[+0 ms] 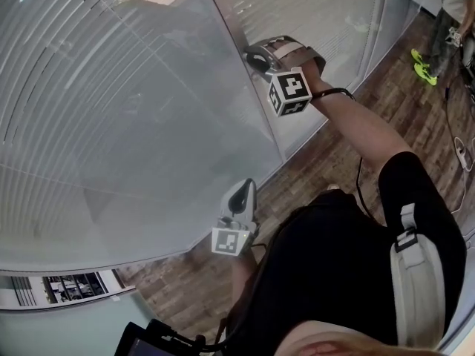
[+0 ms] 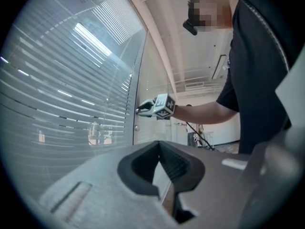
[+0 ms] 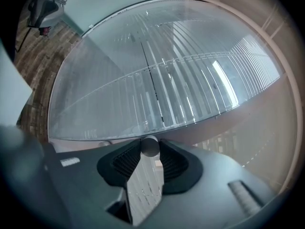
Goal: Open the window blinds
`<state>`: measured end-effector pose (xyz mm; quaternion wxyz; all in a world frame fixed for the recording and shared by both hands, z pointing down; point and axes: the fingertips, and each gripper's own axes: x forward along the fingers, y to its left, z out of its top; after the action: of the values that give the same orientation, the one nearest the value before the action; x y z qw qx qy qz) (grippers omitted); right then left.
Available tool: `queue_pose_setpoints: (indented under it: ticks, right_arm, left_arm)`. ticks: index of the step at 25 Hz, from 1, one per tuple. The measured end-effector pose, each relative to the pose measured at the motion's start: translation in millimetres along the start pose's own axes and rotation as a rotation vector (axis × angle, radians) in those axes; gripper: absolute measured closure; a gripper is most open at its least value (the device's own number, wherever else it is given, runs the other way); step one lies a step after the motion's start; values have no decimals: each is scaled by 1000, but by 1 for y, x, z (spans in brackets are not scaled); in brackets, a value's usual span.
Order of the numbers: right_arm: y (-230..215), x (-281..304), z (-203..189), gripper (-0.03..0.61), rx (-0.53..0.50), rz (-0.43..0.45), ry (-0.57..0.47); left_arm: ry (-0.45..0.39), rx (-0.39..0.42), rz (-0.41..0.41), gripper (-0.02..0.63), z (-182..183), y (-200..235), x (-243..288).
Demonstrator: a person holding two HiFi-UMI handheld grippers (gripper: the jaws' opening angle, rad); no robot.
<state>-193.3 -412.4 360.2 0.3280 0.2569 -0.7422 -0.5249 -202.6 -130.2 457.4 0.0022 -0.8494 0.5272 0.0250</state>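
Closed slat blinds (image 1: 111, 110) sit behind the glass of a partition wall; they also fill the right gripper view (image 3: 167, 89) and the left side of the left gripper view (image 2: 62, 104). My right gripper (image 1: 256, 58) is raised to the pale frame post, shut on a small round silver knob (image 3: 150, 147) that sits between its two pads (image 3: 125, 162). From the left gripper view, the right gripper (image 2: 140, 109) touches the edge of the glass. My left gripper (image 1: 243, 191) hangs lower, off the glass, with its jaws together and nothing in them (image 2: 159, 144).
A pale frame post (image 1: 230, 13) divides the glass panels. Wood-plank floor (image 1: 349, 139) runs along the wall's foot. Another person with yellow-green shoes (image 1: 423, 65) stands at the far right, and cables (image 1: 460, 150) lie on the floor there. A second small knob (image 2: 137, 127) sits lower on the post.
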Motion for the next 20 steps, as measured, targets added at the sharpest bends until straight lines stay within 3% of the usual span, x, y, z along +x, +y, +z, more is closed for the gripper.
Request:
queue_pose_setpoints:
  ticks: [12,16,20]
  right_arm:
    - [-5,0,2,449,40,3,-4]
    - [-7,-2,3,449,183,11,-24]
    - [-12,-5,0,449,407,15,-42]
  left_arm:
    - [5,-5,0,611,-2,-1,0]
    - [6,-5,7,611,-3,2,-3]
    - [7,-15,9,611,-9,0,0]
